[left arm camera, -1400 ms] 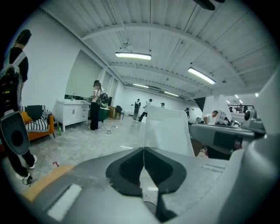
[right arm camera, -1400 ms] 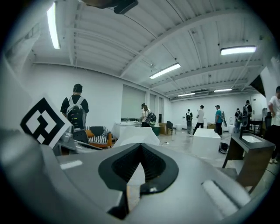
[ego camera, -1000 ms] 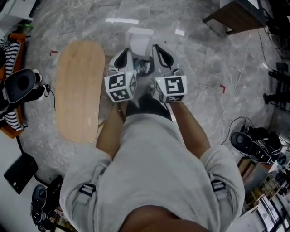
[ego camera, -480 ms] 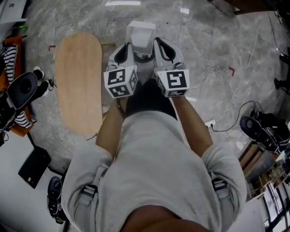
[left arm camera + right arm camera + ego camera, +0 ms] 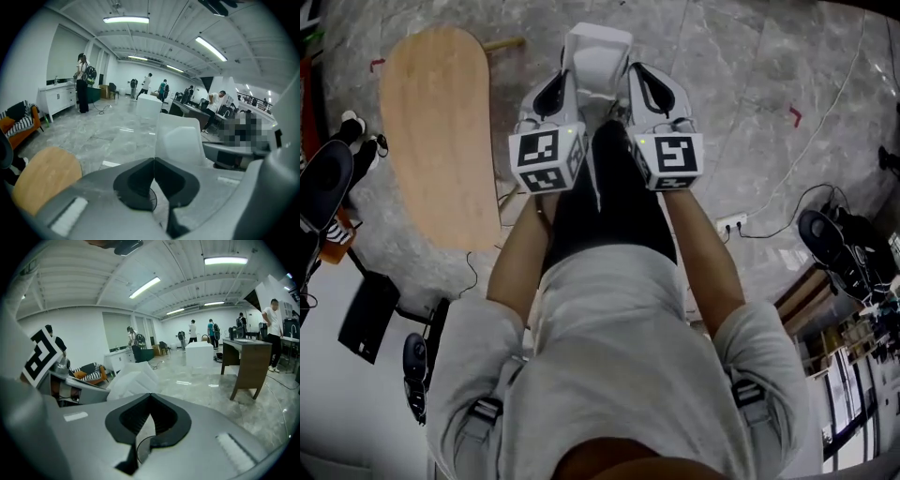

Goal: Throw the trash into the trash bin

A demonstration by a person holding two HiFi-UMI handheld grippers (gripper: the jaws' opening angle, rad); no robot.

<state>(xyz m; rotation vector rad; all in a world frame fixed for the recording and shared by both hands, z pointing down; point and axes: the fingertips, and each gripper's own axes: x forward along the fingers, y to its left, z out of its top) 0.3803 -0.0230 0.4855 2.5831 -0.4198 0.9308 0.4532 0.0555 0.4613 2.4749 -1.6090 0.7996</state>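
Observation:
A white trash bin (image 5: 598, 56) with a sloped lid stands on the marble floor just ahead of both grippers. My left gripper (image 5: 566, 82) and right gripper (image 5: 634, 73) are held side by side, their tips flanking the bin's lid. In the left gripper view the jaws (image 5: 153, 160) are shut with the pads meeting, and the bin (image 5: 180, 140) rises right behind them. In the right gripper view the gripper (image 5: 150, 395) is shut too, with the bin (image 5: 133, 380) just beyond on the left. No trash shows between either pair of jaws.
An oval wooden tabletop (image 5: 441, 141) lies to the left of the bin. A cable (image 5: 825, 141) and a power strip (image 5: 729, 223) run across the floor on the right, by black gear (image 5: 834, 244). A brown desk (image 5: 248, 362) and several people stand farther off.
Both grippers have sunk toward the bin, staying side by side. In the head view the bin and the wooden tabletop now look larger and nearer, and my dark trouser leg shows between the arms.

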